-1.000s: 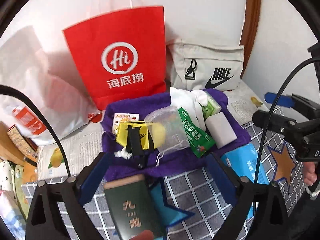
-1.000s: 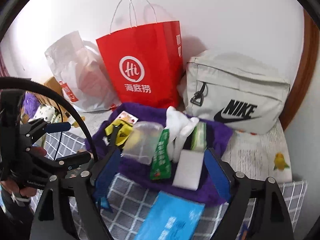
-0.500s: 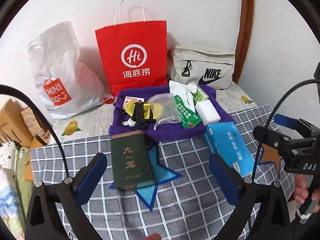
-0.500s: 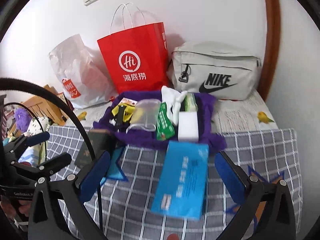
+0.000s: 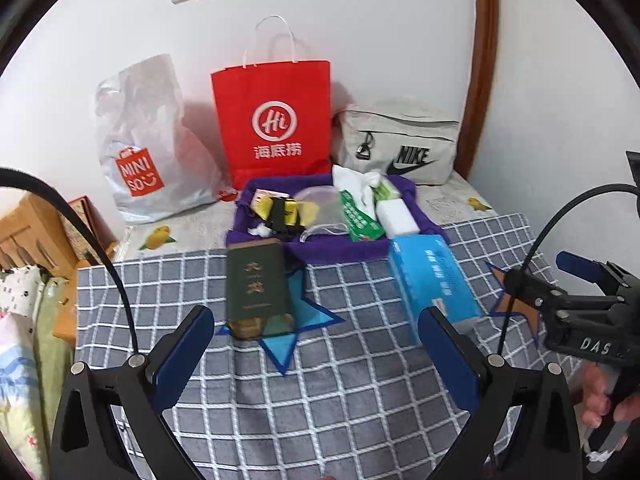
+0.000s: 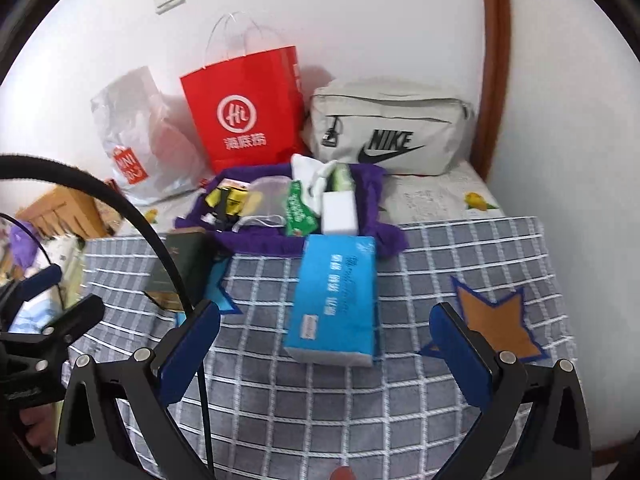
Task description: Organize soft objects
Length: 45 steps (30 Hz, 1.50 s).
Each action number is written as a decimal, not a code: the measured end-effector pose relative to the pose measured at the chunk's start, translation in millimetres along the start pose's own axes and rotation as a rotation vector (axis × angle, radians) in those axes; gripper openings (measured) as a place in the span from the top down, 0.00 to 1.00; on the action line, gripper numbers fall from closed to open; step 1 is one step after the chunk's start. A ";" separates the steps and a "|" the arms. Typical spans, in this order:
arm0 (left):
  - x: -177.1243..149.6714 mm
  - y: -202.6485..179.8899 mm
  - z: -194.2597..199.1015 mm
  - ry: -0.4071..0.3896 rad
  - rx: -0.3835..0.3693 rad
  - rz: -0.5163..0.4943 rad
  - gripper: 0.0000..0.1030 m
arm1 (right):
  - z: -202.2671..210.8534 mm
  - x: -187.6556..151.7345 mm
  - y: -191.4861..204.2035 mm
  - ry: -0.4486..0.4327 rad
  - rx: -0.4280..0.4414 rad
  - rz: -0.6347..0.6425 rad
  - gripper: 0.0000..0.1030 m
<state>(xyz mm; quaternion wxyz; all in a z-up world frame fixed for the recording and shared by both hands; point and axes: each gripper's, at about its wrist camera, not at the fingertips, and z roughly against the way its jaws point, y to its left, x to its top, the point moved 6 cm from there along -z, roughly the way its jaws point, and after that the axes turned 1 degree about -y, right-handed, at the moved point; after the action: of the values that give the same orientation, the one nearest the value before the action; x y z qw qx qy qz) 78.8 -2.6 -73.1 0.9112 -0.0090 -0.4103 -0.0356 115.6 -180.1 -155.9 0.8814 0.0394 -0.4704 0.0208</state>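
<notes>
A purple towel (image 5: 340, 250) (image 6: 256, 242) lies at the back of the checked cloth, holding a yellow-and-black pouch (image 5: 278, 210), a clear bag (image 5: 320, 212), a green packet (image 5: 358, 220), white cloth (image 5: 352, 180) and a white block (image 5: 398, 216). A blue tissue pack (image 5: 432, 280) (image 6: 334, 300) and a dark green box (image 5: 256, 284) (image 6: 180, 268) lie nearer. My left gripper (image 5: 316, 356) is open, with nothing in it, above the cloth in front of the green box. My right gripper (image 6: 324, 352) is open and empty just before the blue pack.
Against the wall stand a red paper bag (image 5: 276, 120), a silver plastic bag (image 5: 148, 148) and a grey Nike bag (image 5: 400, 148). Blue star (image 5: 296, 320) and orange star (image 6: 496, 324) patches mark the checked cloth (image 5: 340, 400). Wooden furniture (image 5: 24, 232) is at left.
Both grippers have pulled back from the purple towel; the whole checked cloth, the tissue pack and the green box now show in front. The right jaws widened slightly.
</notes>
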 end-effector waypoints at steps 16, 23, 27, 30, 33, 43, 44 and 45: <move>-13.2 15.5 18.9 -0.011 0.020 0.032 0.00 | 29.1 -7.6 13.2 -0.034 0.003 0.030 0.00; -12.1 15.0 21.4 -0.017 0.013 0.025 0.00 | 32.1 -8.6 17.3 -0.037 0.005 0.039 0.00; -12.6 14.3 22.3 -0.014 0.015 0.024 0.00 | 31.8 -9.3 17.9 -0.036 0.002 0.038 0.00; -12.7 13.6 22.9 -0.013 0.017 0.021 0.00 | 32.3 -9.6 18.9 -0.035 0.001 0.041 0.00; -12.7 13.1 22.9 -0.011 0.015 0.019 0.00 | 32.3 -9.4 19.3 -0.037 0.000 0.039 0.00; -11.7 13.2 26.5 -0.019 0.013 0.004 0.00 | 36.9 -8.6 18.7 -0.046 -0.001 0.041 0.00; -11.6 13.1 26.7 -0.019 0.014 0.003 0.00 | 37.1 -8.5 18.6 -0.046 -0.002 0.042 0.00; -11.6 13.1 26.7 -0.019 0.015 0.001 0.00 | 37.1 -8.7 18.7 -0.047 -0.002 0.042 0.00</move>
<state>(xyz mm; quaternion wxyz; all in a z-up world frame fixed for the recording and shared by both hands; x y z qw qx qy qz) 52.1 12.3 -64.0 0.9073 -0.0027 -0.4192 -0.0321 78.7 -164.8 -141.6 0.8695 0.0292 -0.4916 0.0381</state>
